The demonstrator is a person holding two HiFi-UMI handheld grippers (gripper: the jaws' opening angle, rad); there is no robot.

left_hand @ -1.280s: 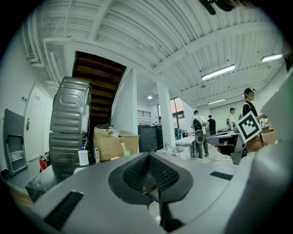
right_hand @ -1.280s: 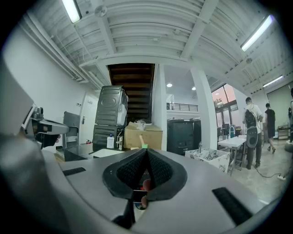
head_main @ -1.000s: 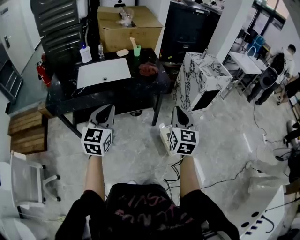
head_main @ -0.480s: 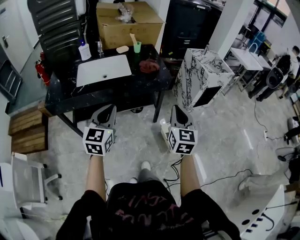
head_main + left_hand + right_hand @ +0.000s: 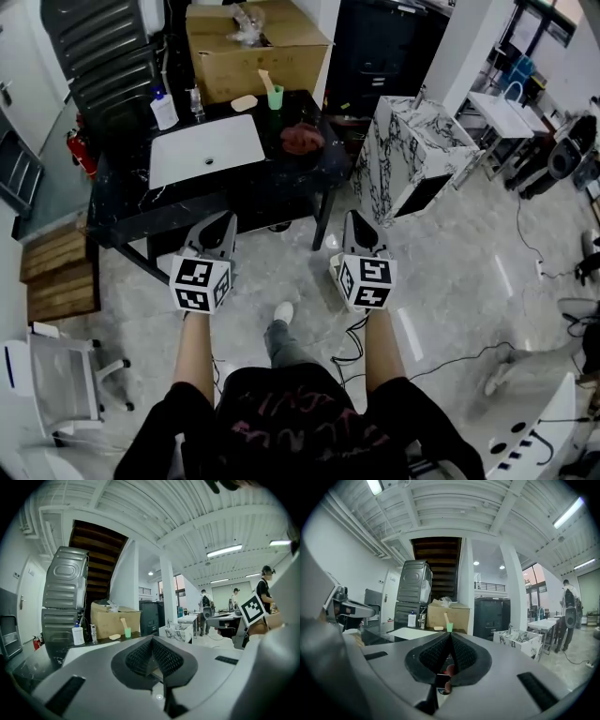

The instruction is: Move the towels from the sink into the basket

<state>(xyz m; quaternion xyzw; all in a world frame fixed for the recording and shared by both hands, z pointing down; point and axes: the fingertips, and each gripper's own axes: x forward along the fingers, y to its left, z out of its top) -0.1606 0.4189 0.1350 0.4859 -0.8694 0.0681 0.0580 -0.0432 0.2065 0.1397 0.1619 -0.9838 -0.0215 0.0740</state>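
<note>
A white sink is set in a black table ahead of me. A reddish crumpled thing, which looks like a towel, lies on the table to the right of the sink. I see no basket. Both grippers hang over the floor in front of the table, level with each other. My left gripper is shut with nothing between its jaws. My right gripper is shut too, and holds nothing.
On the table's far edge stand a soap bottle, a green cup and a small glass. A cardboard box sits behind it. An open marble-patterned box stands to the right, wooden pallets and a white chair to the left. Cables lie on the floor.
The person has stepped toward the table, which now sits closer in the head view, and a foot shows below. Both grippers have stayed shut and level.
</note>
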